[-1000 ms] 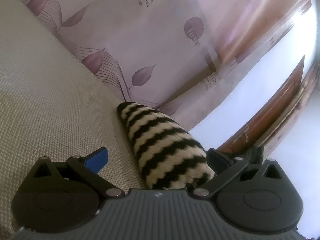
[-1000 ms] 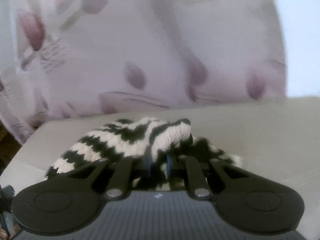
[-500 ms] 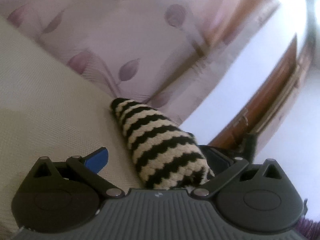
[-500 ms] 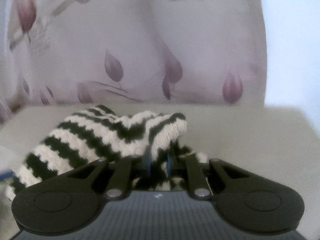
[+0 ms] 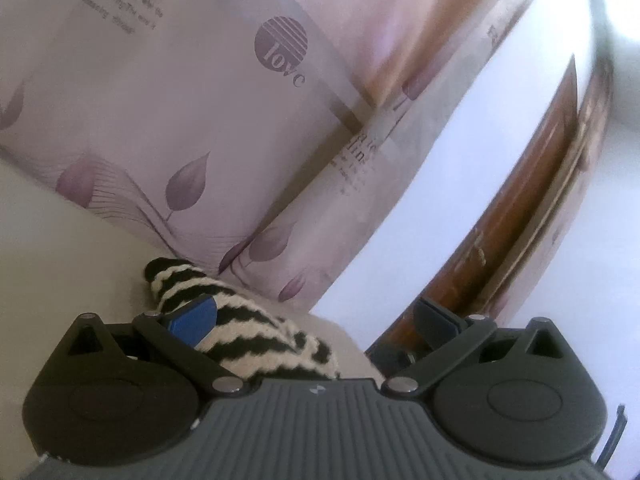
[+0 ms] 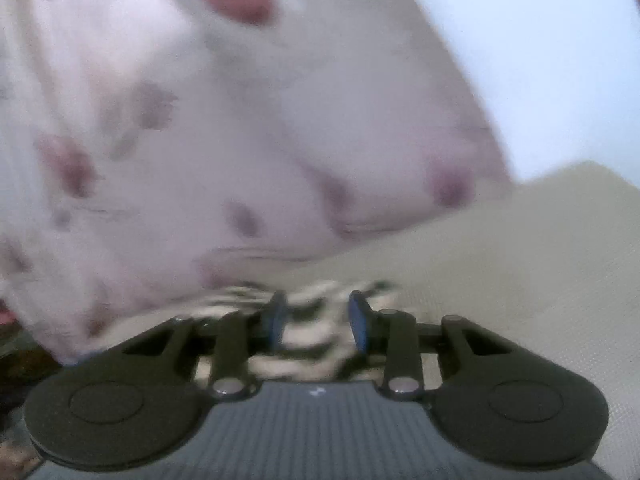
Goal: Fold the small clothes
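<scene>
A small black-and-cream striped knit garment point(image 5: 248, 332) lies on the beige textured surface point(image 5: 60, 264) near its far edge. My left gripper point(image 5: 316, 320) is open above it, its blue left pad point(image 5: 192, 320) over the knit and the right finger past the edge. In the blurred right wrist view the same garment point(image 6: 312, 332) lies between and behind the pads point(image 6: 276, 320) of my right gripper point(image 6: 318, 320), which stands partly open; the knit is no longer pinched.
A pink curtain with purple leaf prints point(image 5: 200, 120) hangs just behind the surface and fills most of the right wrist view point(image 6: 240, 120). A white wall point(image 5: 460, 168) and a brown wooden door frame point(image 5: 520, 208) lie to the right, beyond the surface's edge.
My right gripper was shut on the knit's folded edge and has opened, letting it drop flat. My left gripper has shifted right, so the garment now sits under its left pad.
</scene>
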{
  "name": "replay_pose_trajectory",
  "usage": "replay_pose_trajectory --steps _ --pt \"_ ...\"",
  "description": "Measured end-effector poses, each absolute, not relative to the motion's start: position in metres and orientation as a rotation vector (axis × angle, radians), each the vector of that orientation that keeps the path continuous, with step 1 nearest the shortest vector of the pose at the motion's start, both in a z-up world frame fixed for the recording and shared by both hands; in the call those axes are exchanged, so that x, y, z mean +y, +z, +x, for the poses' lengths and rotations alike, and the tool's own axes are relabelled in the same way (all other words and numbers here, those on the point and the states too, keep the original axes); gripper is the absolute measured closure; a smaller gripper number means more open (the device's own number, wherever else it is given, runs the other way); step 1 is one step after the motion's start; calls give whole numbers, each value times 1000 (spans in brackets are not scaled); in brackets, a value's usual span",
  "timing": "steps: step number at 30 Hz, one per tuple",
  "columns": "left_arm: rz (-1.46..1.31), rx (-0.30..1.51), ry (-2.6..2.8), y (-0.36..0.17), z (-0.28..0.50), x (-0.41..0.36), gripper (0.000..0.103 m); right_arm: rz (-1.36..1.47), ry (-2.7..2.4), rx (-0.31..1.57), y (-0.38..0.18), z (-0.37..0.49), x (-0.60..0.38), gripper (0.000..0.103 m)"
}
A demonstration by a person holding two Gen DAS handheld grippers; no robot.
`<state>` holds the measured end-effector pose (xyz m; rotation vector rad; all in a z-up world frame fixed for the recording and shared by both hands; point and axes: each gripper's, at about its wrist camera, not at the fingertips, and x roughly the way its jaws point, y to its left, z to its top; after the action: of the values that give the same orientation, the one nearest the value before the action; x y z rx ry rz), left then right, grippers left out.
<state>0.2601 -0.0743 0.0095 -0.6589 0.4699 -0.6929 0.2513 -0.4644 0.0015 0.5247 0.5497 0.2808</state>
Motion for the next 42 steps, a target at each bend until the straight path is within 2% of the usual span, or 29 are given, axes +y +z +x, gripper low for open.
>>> replay_pose_trajectory --steps 6,9,12,15,18,25,29,33,40,42 --pt "-526 475 -735 6 263 -111 3 244 402 621 -4 228 -393 69" --pt "-451 517 -738 -5 263 -121 9 314 373 660 -26 223 -406 72" --pt "-418 575 -725 -21 257 -118 9 431 357 678 -45 205 -424 74" --pt "-363 658 -677 -42 252 -115 14 403 361 688 -55 188 -423 74" --pt "-397 704 -646 -55 248 -103 15 427 373 695 -52 194 -427 73" --pt "-410 593 -604 -27 233 -85 15 442 455 541 -5 211 -414 69" --pt "-462 507 -567 3 234 -79 9 330 500 574 -10 235 -378 70" --pt "-466 485 -574 28 253 -92 6 209 548 687 -39 247 -344 70" --pt "-479 535 -602 11 282 -130 6 223 538 632 -51 230 -348 70" --pt "-484 560 -605 -1 287 -135 7 248 533 607 -48 223 -353 66"
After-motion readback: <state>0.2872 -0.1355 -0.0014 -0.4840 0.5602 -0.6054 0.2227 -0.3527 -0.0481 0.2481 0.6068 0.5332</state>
